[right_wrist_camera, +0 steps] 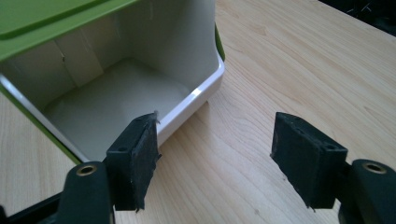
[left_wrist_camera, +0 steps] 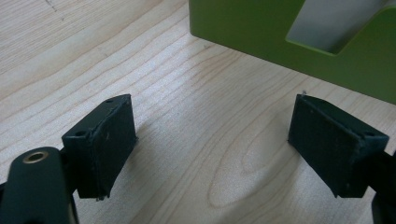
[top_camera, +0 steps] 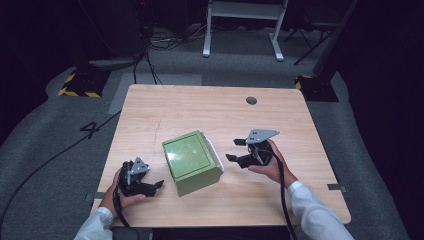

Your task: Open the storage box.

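A light wooden table [top_camera: 210,107] with a round cable hole [top_camera: 251,100] stands on grey carpet [top_camera: 50,135] in a dark room; a white frame [top_camera: 243,25] rises behind it. One green box [top_camera: 192,162] lies mid-table on its side, its white-lined opening [right_wrist_camera: 116,88] facing the right tongs [top_camera: 235,149] and holding nothing. The left tongs [top_camera: 156,185] sit near its other side. Both pairs of tongs are spread wide, gripping nothing, each in one hand.
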`<state>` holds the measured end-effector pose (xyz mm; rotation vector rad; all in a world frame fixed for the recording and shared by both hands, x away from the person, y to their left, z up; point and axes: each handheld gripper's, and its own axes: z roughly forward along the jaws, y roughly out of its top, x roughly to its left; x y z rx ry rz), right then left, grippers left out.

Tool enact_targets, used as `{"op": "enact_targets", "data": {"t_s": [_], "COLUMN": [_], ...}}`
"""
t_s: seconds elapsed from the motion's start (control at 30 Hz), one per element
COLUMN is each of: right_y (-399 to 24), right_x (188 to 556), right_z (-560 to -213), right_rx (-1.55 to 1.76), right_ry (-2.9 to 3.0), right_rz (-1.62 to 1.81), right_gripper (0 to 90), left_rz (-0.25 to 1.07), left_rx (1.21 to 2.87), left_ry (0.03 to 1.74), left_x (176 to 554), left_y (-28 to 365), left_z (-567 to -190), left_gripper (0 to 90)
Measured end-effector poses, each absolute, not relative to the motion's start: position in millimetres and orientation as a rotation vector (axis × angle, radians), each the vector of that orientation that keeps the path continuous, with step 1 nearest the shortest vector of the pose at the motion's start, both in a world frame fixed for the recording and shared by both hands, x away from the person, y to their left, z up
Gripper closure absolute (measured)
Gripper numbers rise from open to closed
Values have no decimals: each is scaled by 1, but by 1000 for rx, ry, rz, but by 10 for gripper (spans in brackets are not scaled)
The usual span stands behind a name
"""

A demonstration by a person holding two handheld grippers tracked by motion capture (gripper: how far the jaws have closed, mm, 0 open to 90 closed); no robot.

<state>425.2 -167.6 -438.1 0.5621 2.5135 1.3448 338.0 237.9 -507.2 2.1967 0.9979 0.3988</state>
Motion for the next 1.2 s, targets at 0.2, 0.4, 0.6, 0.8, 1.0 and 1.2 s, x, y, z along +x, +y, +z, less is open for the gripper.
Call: {"op": "enact_targets", "data": {"t_s": [0.2,0.4,0.6,0.8,1.0,1.2], "right_y": [-155,-148,-139,-136,-136,-136], "right_x": [429,430,431,434,435,432], "right_z": [-440,-443,-447,-453,-458,-464], "right_rx": [564,561,554,589,594,564], "right_ry": [2523,2538,2556,2568,2591,2627], "right_rz": [1339,1354,1337,1320,1338,1313], "right_gripper": [328,328,333,312,312,399], "left_rz": [398,396,400,403,404,403], "left_rx": [2197,2198,2197,2201,2202,2201], "left_ry": [996,997,998,993,993,992], "left_x": [338,338,338,338,338,338], "left_y": [238,238,238,239,239,239], "left_z": [-507,-507,-507,-507,-507,-507], "left_gripper": [151,151,151,151,151,151]}}
